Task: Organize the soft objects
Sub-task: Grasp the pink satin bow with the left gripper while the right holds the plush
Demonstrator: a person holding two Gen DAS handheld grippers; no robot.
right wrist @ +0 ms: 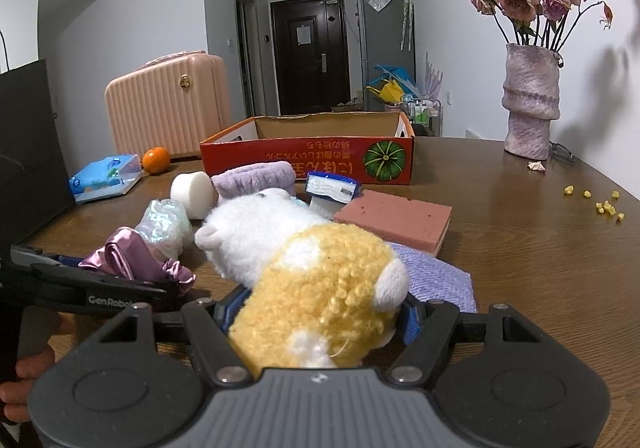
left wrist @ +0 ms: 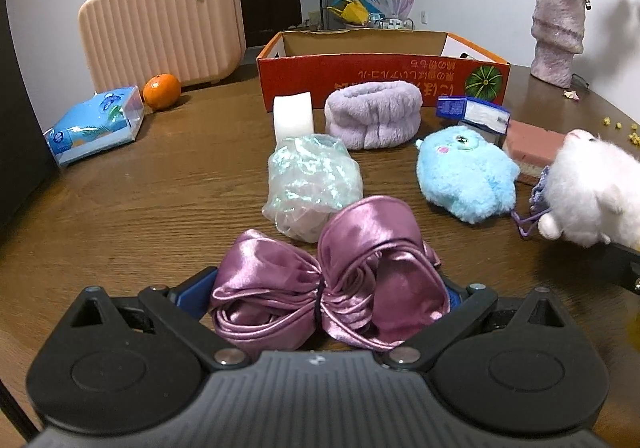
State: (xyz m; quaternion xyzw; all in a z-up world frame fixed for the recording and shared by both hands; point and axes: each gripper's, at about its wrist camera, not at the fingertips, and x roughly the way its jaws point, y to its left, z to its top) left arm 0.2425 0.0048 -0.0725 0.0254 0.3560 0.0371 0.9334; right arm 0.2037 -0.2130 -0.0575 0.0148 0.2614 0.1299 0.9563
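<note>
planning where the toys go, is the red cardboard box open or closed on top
Open. The red cardboard box has no lid or flaps over it; both views show its bare brown inner walls. Its floor is hidden, so contents cannot be told.

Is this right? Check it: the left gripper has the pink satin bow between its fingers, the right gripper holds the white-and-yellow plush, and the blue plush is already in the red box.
One detail is wrong. The blue plush isn't in the red box; the left wrist view shows it on the table in front of it. The left gripper has the pink satin bow, and the right gripper holds the white-and-yellow plush.
</note>
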